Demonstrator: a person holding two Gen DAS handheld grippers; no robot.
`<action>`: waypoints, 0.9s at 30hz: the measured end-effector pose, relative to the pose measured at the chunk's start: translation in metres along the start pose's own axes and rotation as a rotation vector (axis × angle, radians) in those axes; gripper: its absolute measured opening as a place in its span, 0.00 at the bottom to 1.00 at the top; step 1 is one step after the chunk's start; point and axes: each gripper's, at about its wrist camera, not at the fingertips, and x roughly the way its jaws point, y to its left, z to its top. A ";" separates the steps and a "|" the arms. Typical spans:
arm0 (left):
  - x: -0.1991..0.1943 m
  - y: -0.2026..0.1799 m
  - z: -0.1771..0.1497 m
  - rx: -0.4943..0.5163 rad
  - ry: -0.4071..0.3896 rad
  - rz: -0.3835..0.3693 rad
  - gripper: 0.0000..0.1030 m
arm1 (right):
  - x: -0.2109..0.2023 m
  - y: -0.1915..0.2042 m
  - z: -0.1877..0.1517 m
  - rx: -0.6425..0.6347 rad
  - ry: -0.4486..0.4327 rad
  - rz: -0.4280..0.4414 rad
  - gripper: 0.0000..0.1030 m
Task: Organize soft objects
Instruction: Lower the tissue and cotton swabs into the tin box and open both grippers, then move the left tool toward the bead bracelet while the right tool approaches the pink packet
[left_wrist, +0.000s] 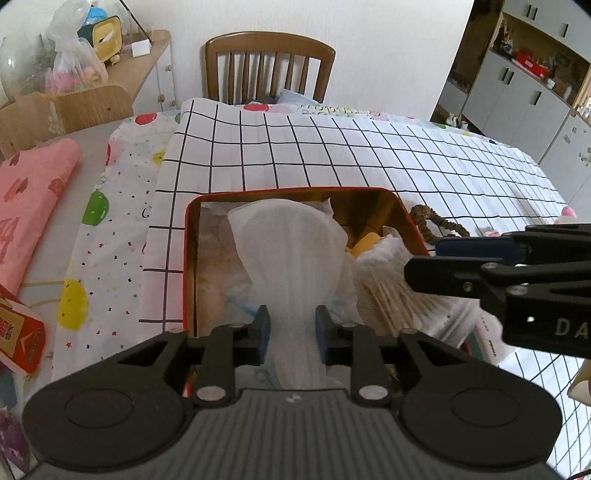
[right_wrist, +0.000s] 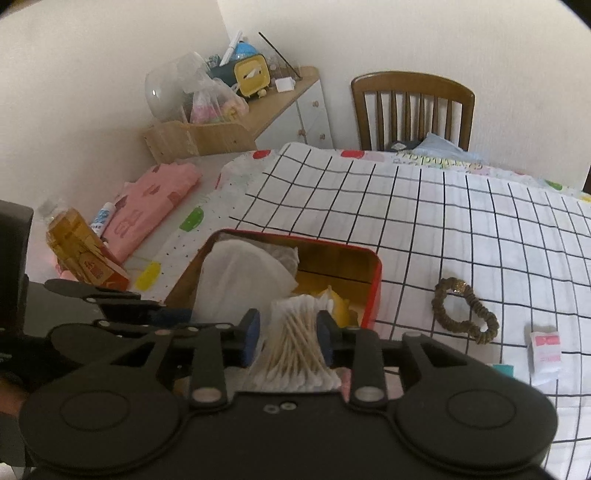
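**tinfan:** So both items sit over the red tin (left_wrist: 190, 258) on the checked cloth (left_wrist: 332, 155). The left gripper (left_wrist: 291, 334) has the white pad (left_wrist: 291, 251) between its blue pads, the right gripper (right_wrist: 286, 339) straddles the cotton swab pack (right_wrist: 295, 343).

**softsorter:** Gripped or let go? The jaws look eased off, pads barely touching if at all, so I'd call both released. Looks like the drop-in step.

**tinfan:** Then the next move is backing both out without dragging stuff along. The brown scrunchie (right_wrist: 465, 314) on the right is not yet packed.
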 end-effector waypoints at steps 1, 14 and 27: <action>-0.003 -0.001 0.000 0.000 -0.007 -0.001 0.39 | -0.003 0.000 0.000 -0.001 -0.006 -0.001 0.37; -0.045 -0.014 -0.004 -0.002 -0.104 -0.014 0.68 | -0.052 -0.002 -0.004 -0.003 -0.074 0.001 0.54; -0.069 -0.060 -0.007 0.067 -0.149 -0.078 0.72 | -0.113 -0.041 -0.033 0.030 -0.130 -0.035 0.70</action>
